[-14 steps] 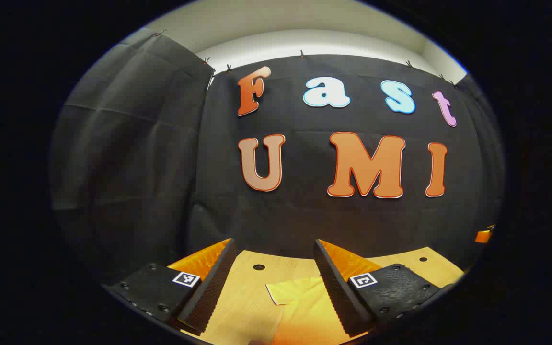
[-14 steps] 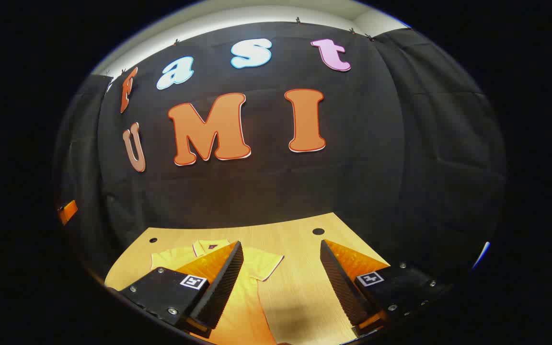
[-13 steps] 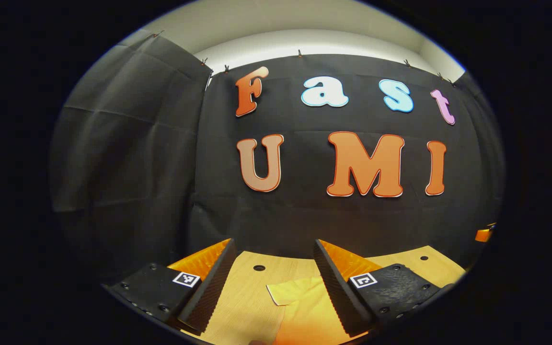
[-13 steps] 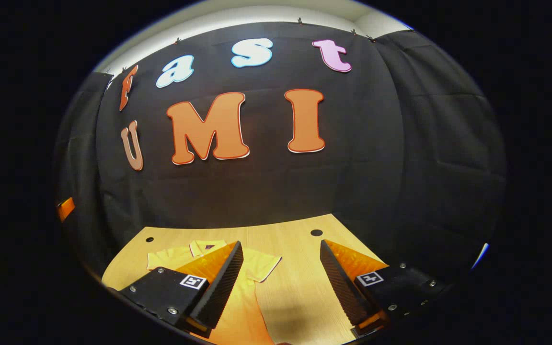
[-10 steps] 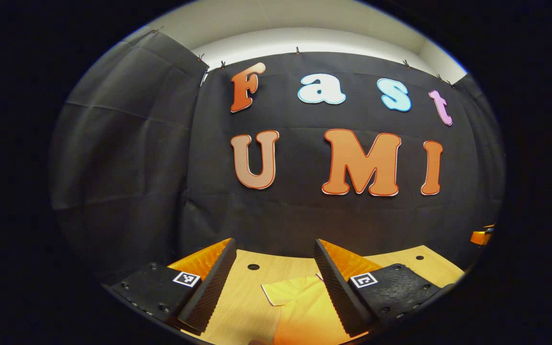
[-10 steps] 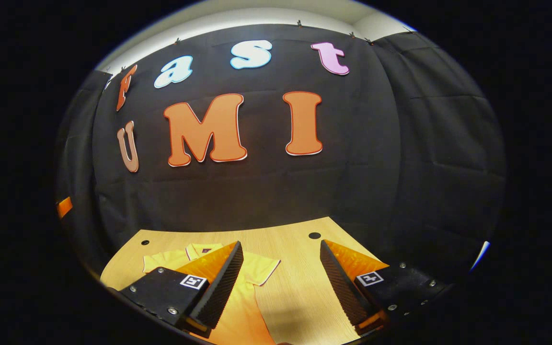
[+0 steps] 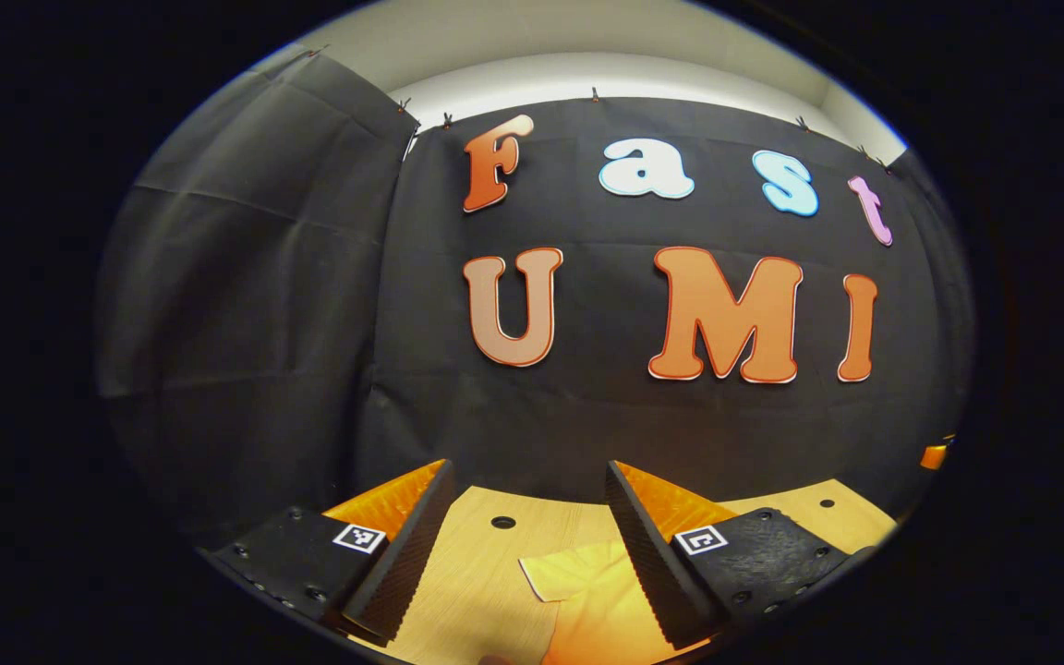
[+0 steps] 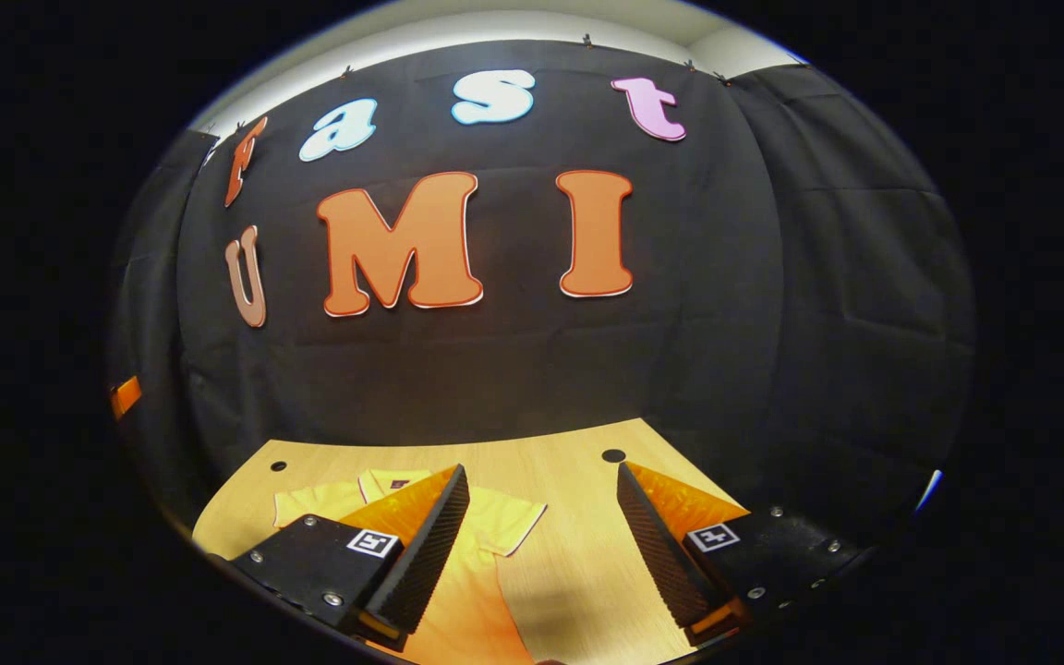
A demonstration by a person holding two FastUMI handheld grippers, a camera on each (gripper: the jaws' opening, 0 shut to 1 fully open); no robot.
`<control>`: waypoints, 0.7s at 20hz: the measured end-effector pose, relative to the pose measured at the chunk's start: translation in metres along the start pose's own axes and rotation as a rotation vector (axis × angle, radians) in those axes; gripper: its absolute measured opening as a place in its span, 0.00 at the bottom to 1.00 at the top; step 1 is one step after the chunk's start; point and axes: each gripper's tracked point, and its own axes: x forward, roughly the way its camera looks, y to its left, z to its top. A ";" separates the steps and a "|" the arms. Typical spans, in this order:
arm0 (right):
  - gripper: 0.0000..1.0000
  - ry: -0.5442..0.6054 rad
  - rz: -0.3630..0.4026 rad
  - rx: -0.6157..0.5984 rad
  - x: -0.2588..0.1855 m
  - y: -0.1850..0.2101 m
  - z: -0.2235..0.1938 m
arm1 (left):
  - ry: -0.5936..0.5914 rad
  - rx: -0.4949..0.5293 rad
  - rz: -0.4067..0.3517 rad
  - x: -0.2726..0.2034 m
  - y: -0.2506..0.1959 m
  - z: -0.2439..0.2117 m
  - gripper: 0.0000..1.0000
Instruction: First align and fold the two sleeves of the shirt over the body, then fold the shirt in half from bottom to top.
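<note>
- Change from the earlier frames: in the left gripper view the sleeve tip of the shirt [image 7: 587, 591] sits slightly farther right between the fingers than half a second ago, and the booth wall has shifted right with it; in the right gripper view the shirt [image 8: 486, 526] and the wall lie almost as before. Both pairs of fingers keep the same wide spread.
- Count: two tongs, one shirt, one surface.
- Left tongs [image 7: 532, 517]: fingers apart, holding nothing, raised above the surface; between them lie bare wood and the yellow sleeve.
- Right tongs [image 8: 541, 517]: fingers apart, holding nothing; the shirt's right sleeve shows just right of the left finger, with bare wood filling the rest of the gap.
- Shirt: one yellow short-sleeved polo, lying flat with both sleeves spread out to the sides; the collar points toward the far wall. In the right gripper view it occupies the near-left part of the surface.
- Surface [image 8: 578, 545]: pale wood grain, with round holes near its far edge; in the left gripper view it [image 7: 477, 573] shows one hole between the fingers.
- Room, far: black cloth walls [image 8: 532, 369] behind and to the sides, clipped at the top to a pale wall under a light ceiling.
</note>
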 end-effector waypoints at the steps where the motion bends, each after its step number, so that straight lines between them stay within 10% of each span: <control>1: 0.98 -0.009 -0.008 0.005 -0.001 -0.001 0.003 | 0.003 -0.003 -0.007 0.002 0.000 0.000 0.98; 14: 0.98 -0.018 0.019 0.071 -0.002 0.024 0.014 | 0.003 -0.001 -0.058 0.022 -0.020 -0.003 0.98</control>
